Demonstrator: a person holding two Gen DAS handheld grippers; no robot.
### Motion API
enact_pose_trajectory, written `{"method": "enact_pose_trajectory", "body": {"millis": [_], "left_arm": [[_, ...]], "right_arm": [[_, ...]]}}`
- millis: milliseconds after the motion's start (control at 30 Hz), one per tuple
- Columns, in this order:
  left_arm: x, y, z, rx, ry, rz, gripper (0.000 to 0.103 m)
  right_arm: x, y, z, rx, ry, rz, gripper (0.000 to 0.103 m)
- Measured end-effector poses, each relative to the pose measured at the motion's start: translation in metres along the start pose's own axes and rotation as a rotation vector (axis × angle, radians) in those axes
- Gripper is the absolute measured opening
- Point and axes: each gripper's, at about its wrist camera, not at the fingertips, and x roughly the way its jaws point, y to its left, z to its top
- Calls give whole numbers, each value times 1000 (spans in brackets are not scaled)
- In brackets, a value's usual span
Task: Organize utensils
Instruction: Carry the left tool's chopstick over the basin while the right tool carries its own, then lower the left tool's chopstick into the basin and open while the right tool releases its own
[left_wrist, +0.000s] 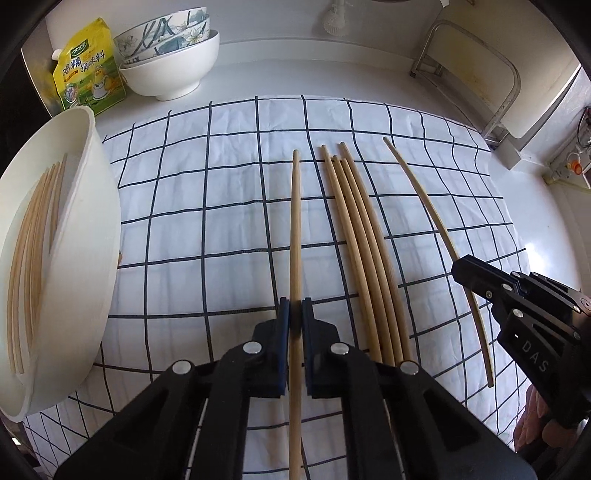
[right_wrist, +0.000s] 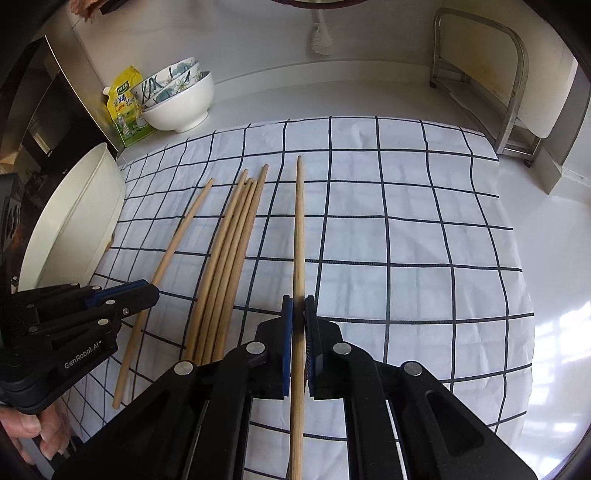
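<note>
Both grippers point steeply down, left gripper and right gripper each clamped tight on one chopstick, hands partly visible behind.

Black left gripper and right gripper: blue-padded jaws, silver rivets, white lettering.

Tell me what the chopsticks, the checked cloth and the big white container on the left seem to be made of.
Chopsticks: wood or bamboo, pale tan, matte, apparently unlacquered. Checked cloth: woven fabric, creased, with stitched dark grid lines. White container: probably plastic, with smooth, thin walls and a dull sheen; ceramic can't be ruled out.
</note>
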Motion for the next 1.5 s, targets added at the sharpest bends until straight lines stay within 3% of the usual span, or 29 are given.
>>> {"method": "enact_pose_trajectory", "body": {"millis": [300,433,667,1000,1200,1500], "left_arm": [[-68,33,13,-30,-136,-20,7],[-99,74,20,-74,-204,4,7],[-128,161,22,-160,-240,84,8],[-107,250,10,-239,-175,135,8],[-83,267,6,-250,-129,105,8],[-65,277,8,-245,-95,82,8]], "right_arm": [[-31,53,33,-40,-63,61,6],[-34,94,54,-81,-90,107,6],[-15,185,85,-174,-93,204,6],[44,291,96,-259,18,249,6],[72,305,92,-227,79,227,6],[88,303,88,-175,101,180,6]]}}
